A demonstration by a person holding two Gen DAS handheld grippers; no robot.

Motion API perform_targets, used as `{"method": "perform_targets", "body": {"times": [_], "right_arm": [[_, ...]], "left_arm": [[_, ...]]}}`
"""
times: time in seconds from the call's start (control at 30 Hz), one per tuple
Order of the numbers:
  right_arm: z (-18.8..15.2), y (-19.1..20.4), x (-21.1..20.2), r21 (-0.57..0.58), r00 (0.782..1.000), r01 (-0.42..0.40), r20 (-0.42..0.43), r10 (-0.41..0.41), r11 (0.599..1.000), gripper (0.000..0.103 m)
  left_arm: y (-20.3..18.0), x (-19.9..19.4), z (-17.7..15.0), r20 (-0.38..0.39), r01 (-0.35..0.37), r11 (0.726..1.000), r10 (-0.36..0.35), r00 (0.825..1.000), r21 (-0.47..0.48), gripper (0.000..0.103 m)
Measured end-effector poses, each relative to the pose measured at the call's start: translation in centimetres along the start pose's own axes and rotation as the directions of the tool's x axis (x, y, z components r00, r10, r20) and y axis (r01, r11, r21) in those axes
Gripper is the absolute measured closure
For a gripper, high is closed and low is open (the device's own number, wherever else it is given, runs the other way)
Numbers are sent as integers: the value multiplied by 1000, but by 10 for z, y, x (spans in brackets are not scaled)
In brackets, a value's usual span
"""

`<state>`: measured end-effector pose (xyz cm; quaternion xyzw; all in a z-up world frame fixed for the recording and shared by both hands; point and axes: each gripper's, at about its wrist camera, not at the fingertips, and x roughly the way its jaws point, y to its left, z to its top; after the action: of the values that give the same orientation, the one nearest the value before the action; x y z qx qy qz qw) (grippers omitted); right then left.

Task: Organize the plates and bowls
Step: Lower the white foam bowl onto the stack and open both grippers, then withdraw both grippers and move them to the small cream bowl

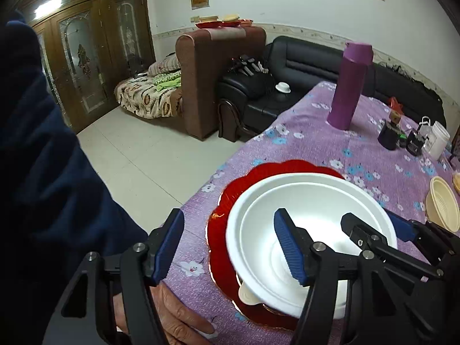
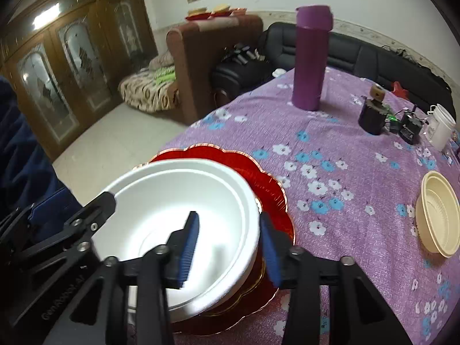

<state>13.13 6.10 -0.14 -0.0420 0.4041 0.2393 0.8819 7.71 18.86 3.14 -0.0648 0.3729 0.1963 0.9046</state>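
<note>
A white foam bowl (image 1: 310,198) sits on a red scalloped plate (image 1: 290,166) near the table's front left edge; a cream piece (image 1: 248,294) peeks out under it. My left gripper (image 1: 228,237) is open, its right finger inside the bowl and its left finger outside, off the table edge. My right gripper (image 2: 230,241) is open and straddles the white bowl's (image 2: 172,201) right rim, one finger inside and one outside over the red plate (image 2: 270,189). A cream bowl (image 2: 437,215) lies on the right; it also shows in the left wrist view (image 1: 441,207).
The table has a purple flowered cloth (image 2: 330,149). On it stand a tall purple flask (image 2: 312,57), a dark jar (image 2: 372,116), small black gadgets (image 2: 409,128) and a white tub (image 2: 442,128). Sofas and a tiled floor (image 1: 143,155) lie beyond.
</note>
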Motion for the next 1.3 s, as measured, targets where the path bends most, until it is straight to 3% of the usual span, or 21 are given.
{"method": "perform_targets", "body": {"times": [0.27,0.4,0.57,0.9,1.3], "right_arm": [[-7,-16,-32,59,997,2,73,-6,998,38],[-23,-24,-47,57,993,44,111,-50,997,29],[-34,-33,-47,69,995,39,87,-44,997,29],[-53,-48,-99,92,980,40,189,-57,995,27],[-85,-98,-133,111,957,169,218,-190,979,20]], "left_arm": [[-7,-33,-15,61,17,1000,-17,998,2,26],[-19,-52,-26,105,17,1000,-20,994,26,25],[-31,-70,-33,153,-2,999,-5,988,49,25],[-55,-117,-47,267,-31,992,-3,964,125,15],[-98,-130,-57,245,40,975,-95,965,218,12]]}}
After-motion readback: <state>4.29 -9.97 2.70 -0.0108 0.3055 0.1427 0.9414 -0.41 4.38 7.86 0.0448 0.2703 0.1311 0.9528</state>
